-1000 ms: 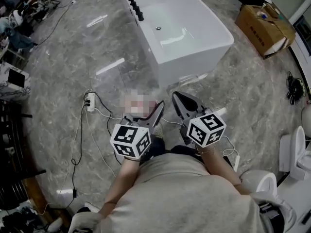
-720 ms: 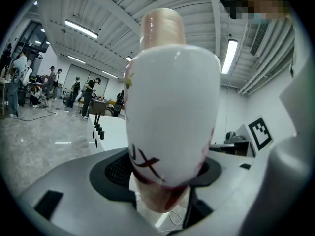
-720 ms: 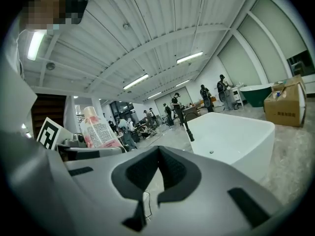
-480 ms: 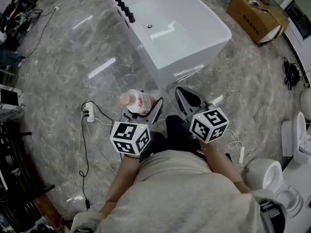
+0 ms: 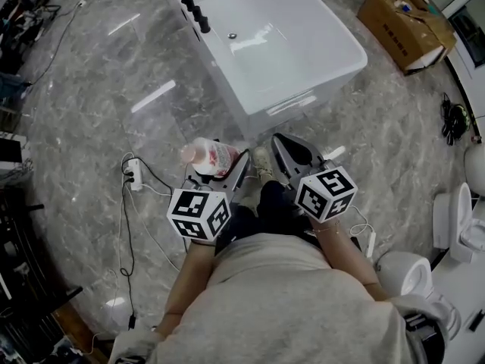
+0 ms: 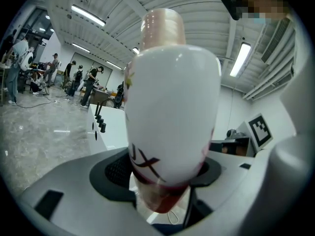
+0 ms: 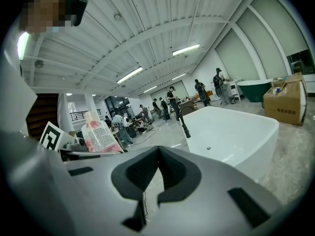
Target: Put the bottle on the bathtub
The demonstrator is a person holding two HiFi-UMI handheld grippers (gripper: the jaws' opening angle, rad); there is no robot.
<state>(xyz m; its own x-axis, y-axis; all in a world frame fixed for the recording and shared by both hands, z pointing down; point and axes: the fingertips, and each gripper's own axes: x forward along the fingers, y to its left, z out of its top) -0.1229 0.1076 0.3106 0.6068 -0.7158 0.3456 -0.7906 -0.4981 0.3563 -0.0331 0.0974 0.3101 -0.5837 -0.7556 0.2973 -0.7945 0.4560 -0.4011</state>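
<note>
A white bottle with a pink label and a pale cap (image 5: 206,155) lies between the jaws of my left gripper (image 5: 221,170), which is shut on it. In the left gripper view the bottle (image 6: 172,107) fills the middle, cap pointing away. My right gripper (image 5: 293,155) is beside it, shut with nothing in it; its pads (image 7: 147,173) meet in the right gripper view, where the bottle (image 7: 100,134) shows at the left. The white bathtub (image 5: 322,89) stands on the floor just ahead of both grippers, also in view as the bathtub (image 7: 231,132).
Black taps (image 5: 193,10) stand on the tub's left rim. A cardboard box (image 5: 409,21) sits at the far right. A power strip with cables (image 5: 135,174) lies on the marble floor at the left. Toilets (image 5: 413,275) stand at the right. People work in the background.
The left gripper with the bottle and the right gripper have edged slightly forward toward the tub. The head view has shifted a little over the floor.
</note>
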